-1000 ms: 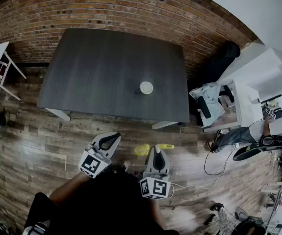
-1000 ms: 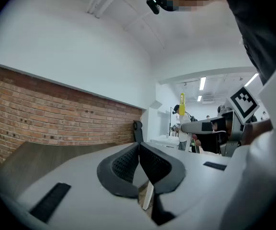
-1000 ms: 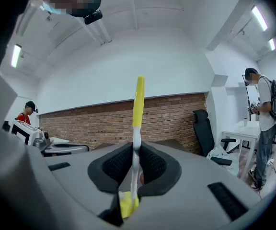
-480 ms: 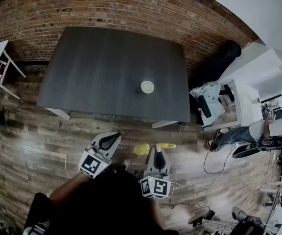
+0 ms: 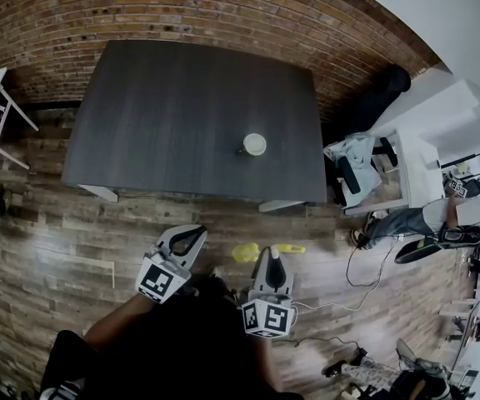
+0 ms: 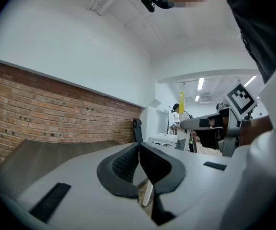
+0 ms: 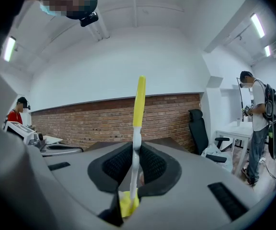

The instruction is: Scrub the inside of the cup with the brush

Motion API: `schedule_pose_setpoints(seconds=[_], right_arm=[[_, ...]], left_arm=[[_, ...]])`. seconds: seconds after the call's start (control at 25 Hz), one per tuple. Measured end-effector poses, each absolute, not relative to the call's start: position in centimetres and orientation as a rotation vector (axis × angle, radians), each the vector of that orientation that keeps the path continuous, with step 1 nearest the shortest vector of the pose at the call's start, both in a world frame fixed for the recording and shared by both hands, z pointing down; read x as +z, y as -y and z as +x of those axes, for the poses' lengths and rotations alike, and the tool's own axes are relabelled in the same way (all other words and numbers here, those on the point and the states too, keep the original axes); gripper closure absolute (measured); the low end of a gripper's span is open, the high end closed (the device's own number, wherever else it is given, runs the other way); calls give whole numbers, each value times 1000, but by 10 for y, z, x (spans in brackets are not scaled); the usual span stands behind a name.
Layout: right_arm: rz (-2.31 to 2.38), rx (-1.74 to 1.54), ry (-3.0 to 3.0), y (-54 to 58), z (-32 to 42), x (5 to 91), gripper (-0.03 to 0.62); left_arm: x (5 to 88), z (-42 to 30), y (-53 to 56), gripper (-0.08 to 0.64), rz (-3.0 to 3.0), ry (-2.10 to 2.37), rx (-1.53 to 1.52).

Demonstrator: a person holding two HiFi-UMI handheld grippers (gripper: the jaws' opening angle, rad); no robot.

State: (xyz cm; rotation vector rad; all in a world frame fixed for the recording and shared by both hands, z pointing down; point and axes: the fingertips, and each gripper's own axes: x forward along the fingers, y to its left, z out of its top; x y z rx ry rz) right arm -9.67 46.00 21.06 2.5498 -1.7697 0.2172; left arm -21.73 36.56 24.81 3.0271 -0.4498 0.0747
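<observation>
The cup [image 5: 254, 144] stood upright and alone on the dark tabletop [image 5: 165, 115], open mouth up, so it could be entered from above or steadied from the side. Nothing else stood beside the cup to get in the way.

The right hand-held gripper [image 7: 136, 146] was clamped on the brush [image 7: 139, 99], its jaws pinching the thin white neck. The brush lay crosswise to the jaws, with the long yellow handle out on one side and a yellow lump close under them on the other. That lump seemed to be the scrubbing head, though it sat too blurred at the frame's lower edge to be sure. A grip so near the head would give firm control for scrubbing, but the wrist would probably have to turn before the head could point down into the cup.

The left hand-held gripper [image 6: 139, 147] had its jaws together with nothing between them. It was likely meant to hold the cup, and it would have to open first.

Both hung well short of the cup, over the wooden floor [image 5: 48, 248] beyond the table edge nearest it, so scrubbing had not yet begun
</observation>
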Motion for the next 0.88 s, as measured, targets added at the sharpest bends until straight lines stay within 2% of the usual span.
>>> schedule_pose_setpoints(seconds=[0.44, 0.88], right_arm=[[2577, 192, 1743, -435, -78, 219, 532], [2527, 171, 1815, -370, 2, 224, 532]], left_arm=[[273, -210, -353, 523, 3010, 391, 127], [272, -133, -296, 523, 3022, 460, 158]])
